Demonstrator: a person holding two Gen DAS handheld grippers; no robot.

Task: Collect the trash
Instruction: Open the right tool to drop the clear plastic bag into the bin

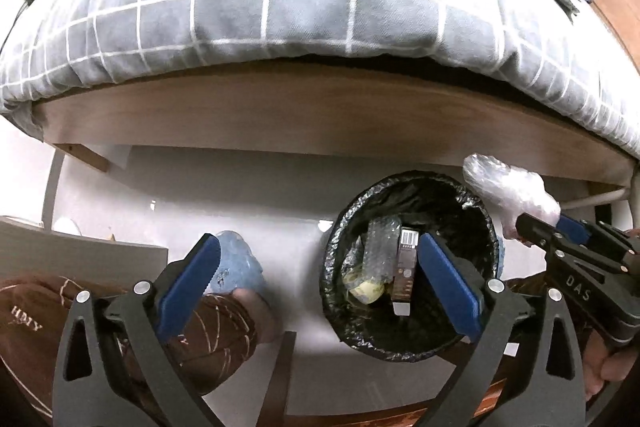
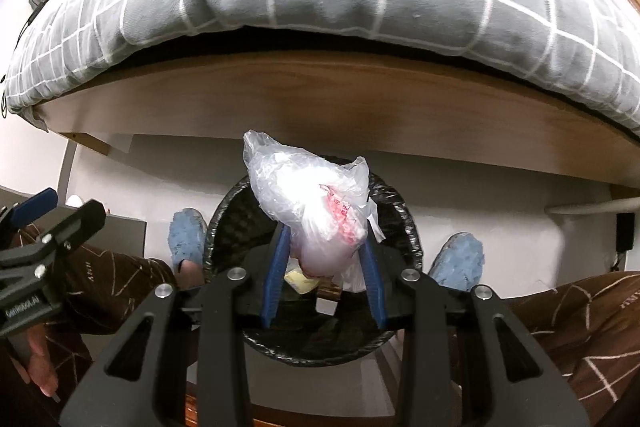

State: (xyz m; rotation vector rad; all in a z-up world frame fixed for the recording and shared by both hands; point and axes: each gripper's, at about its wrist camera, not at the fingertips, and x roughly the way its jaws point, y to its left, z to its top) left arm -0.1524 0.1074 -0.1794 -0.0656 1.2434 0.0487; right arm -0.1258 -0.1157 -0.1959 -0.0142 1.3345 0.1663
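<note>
A round bin with a black liner (image 1: 474, 213) stands on the white floor in front of the bed. It holds a brown box with a barcode (image 1: 404, 267), bubble wrap (image 1: 380, 243) and a yellowish scrap (image 1: 366, 289). My left gripper (image 1: 318, 247) hangs above the bin's left side, open wide, with nothing between its blue pads. My right gripper (image 2: 325, 239) is shut on a crumpled clear plastic bag (image 2: 312, 191) with a red print, held over the bin (image 2: 222, 223). From the left wrist view that bag (image 1: 512, 187) sits at the bin's right rim.
A bed with a grey checked duvet (image 1: 304, 7) and a wooden frame (image 1: 320, 111) runs across just behind the bin. A person's blue slippers (image 2: 186, 231) and brown trouser legs (image 2: 580, 327) flank the bin. A grey box (image 1: 80, 255) stands at the left.
</note>
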